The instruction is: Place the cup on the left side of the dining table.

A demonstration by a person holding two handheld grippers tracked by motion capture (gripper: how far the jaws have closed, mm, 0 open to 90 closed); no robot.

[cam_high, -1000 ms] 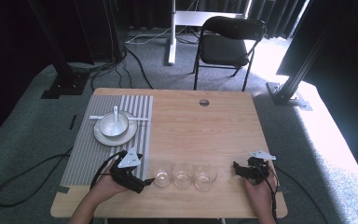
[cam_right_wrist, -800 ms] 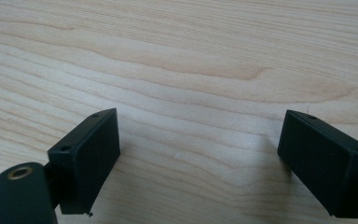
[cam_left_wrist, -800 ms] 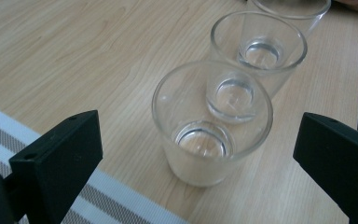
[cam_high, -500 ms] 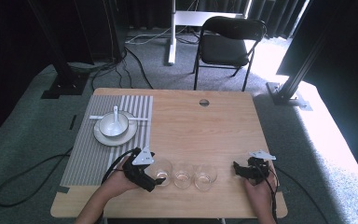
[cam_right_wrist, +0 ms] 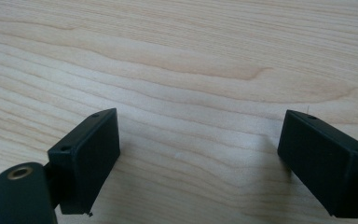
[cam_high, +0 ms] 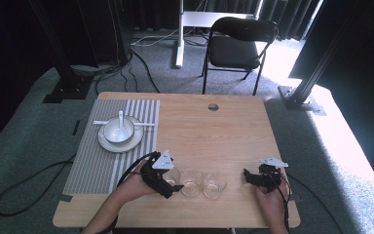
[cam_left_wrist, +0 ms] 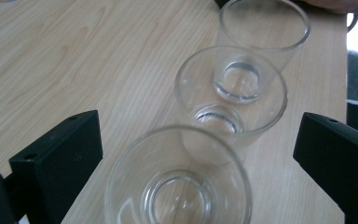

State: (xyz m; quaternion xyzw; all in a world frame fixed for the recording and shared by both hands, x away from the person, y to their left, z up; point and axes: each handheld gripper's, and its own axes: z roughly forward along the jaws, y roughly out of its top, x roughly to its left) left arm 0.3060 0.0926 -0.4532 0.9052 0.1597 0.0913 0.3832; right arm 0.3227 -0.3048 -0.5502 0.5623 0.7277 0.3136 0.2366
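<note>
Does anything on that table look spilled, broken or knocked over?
Nothing stands out. The three clear drinking glasses stand upright and empty in a row on the wooden table. The white bowl sits squarely on its white plate. The left gripper is open around the nearest glass.

Right gripper (cam_right_wrist: 198,154) jaws spread over bare table (cam_right_wrist: 191,56).

Overhead forward-down; claw cameras close above table (cam_high: 233,126)
</note>
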